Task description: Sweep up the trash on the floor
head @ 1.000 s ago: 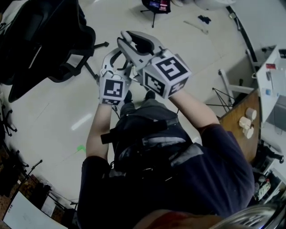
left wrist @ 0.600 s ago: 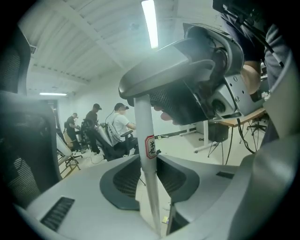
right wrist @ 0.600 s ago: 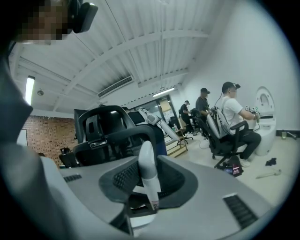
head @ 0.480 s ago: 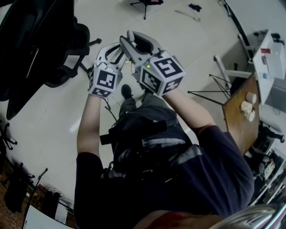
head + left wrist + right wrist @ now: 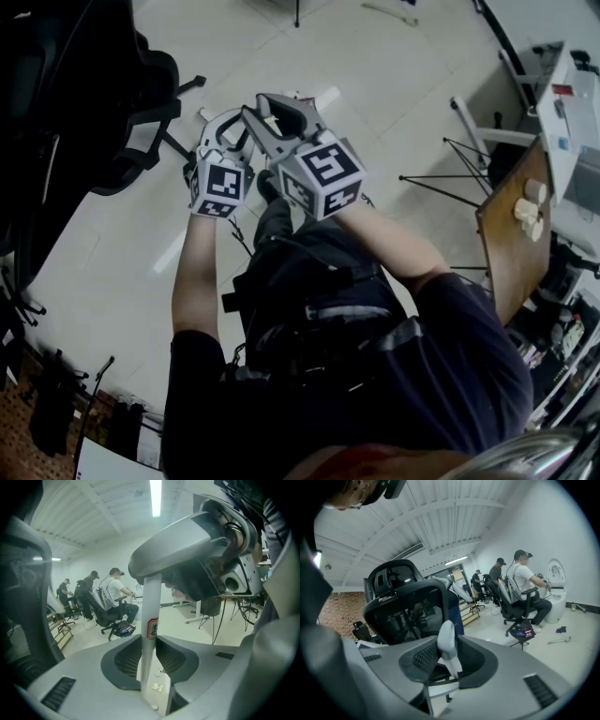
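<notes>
In the left gripper view a white pole (image 5: pixel 151 606) with a small red label stands upright between the pads of my left gripper (image 5: pixel 151 641). The jaws have just been closing and press on it. The pole's top runs up behind my right gripper (image 5: pixel 197 550). In the right gripper view my right gripper (image 5: pixel 448 656) is shut on a grey-white handle end (image 5: pixel 446 641). Whether both hold one pole I cannot tell. In the head view the left gripper (image 5: pixel 225 131) and right gripper (image 5: pixel 281 108) sit side by side above the person's legs. No trash shows clearly.
A black office chair (image 5: pixel 112 103) stands close on the left. A wooden table (image 5: pixel 506 234) with paper cups and thin tripod legs (image 5: pixel 441 178) are on the right. Seated people (image 5: pixel 115 590) work at desks beyond. Small tools (image 5: pixel 560 640) lie on the floor.
Both grippers have come down together, closer to the person's legs and the floor, each still round its handle. The floor and the chair have slid upward in the head view.
</notes>
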{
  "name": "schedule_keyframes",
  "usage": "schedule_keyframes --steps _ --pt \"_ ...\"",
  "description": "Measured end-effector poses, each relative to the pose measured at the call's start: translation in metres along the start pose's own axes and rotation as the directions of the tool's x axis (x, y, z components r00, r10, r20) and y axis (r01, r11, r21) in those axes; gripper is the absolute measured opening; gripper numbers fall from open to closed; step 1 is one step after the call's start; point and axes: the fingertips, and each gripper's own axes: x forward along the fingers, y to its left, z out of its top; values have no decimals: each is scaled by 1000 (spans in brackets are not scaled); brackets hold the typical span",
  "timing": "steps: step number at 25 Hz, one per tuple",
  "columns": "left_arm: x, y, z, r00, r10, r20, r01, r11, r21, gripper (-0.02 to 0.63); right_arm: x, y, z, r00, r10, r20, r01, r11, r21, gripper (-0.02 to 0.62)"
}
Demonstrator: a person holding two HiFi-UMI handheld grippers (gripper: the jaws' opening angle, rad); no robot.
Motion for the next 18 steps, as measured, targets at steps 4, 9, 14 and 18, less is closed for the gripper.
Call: schedule_keyframes --steps 4,9,14,18 --pt "12 -8 -20 999 -17 -34 17 1000 12 98 3 -12 -25 999 -33 -32 35 999 37 124" --pt "37 -23 -26 999 -22 -37 22 1000 -1 97 -3 -40 -39 994 -100 -34 101 995 14 123" --pt "64 -37 -27 998 -49 -51 49 999 -5 98 -14 -70 -52 987 -153 -39 153 988 -18 120" --pt "85 -49 -21 997 -58 -55 56 998 -35 98 -24 -91 -53 982 -186 -31 184 982 -45 118"
